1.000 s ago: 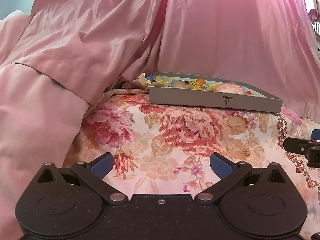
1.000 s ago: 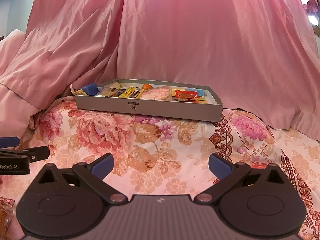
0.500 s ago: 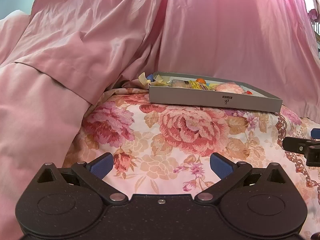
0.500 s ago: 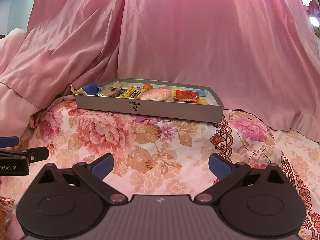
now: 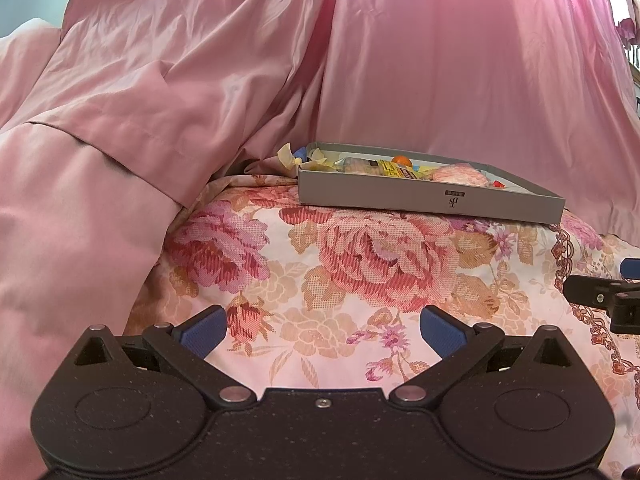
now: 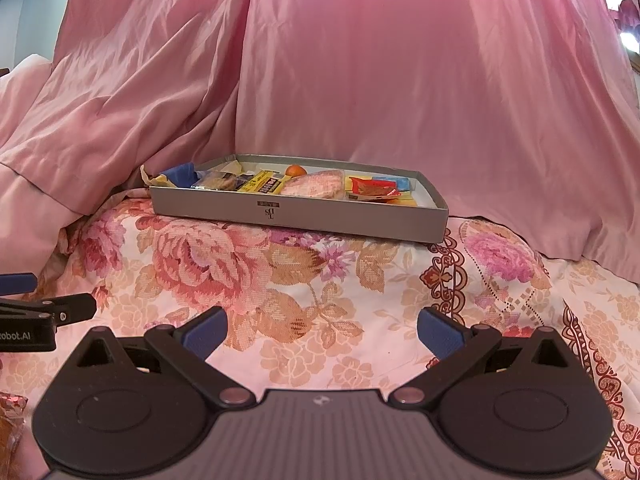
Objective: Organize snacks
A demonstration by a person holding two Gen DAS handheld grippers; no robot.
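Snacks: a mix of wrapped items [image 6: 280, 184] lies inside a shallow grey box [image 6: 296, 216], which rests on a floral bedspread [image 6: 280, 280] against draped pink fabric [image 6: 360, 80].
Box, right wrist view: seen nearly square-on, so the contents separate into a blue-and-yellow wrapper [image 6: 180, 174] hanging over the left corner, a yellow packet with dark print [image 6: 262, 182], a small orange round thing [image 6: 295, 170], a pale pink packet [image 6: 316, 186], a red packet [image 6: 372, 191] and a light blue one [image 6: 396, 182].
Box, left wrist view: the grey box [image 5: 424, 200] is seen from its left end and at a flatter angle; the orange round thing [image 5: 401, 161], yellow packet [image 5: 394, 169] and pink packet [image 5: 460, 174] show, while the right-hand packets are mostly hidden behind the pink one.
Left gripper: the left gripper [image 5: 322, 330] hangs low over the bedspread [image 5: 320, 264], well short of the box, with its blue-padded jaws spread wide and nothing between them.
Right gripper: the right gripper [image 6: 322, 330] sits likewise, jaws wide apart and bare, aimed at the box's front wall.
Cross-sightings: each view catches the other tool at its edge, the left gripper [image 6: 44, 312] at the left border of the right view, the right gripper [image 5: 604, 296] at the right border of the left view.
Only in the right view: a crinkled wrapper [image 6: 10, 420] shows at the lower left corner, too cropped to identify.
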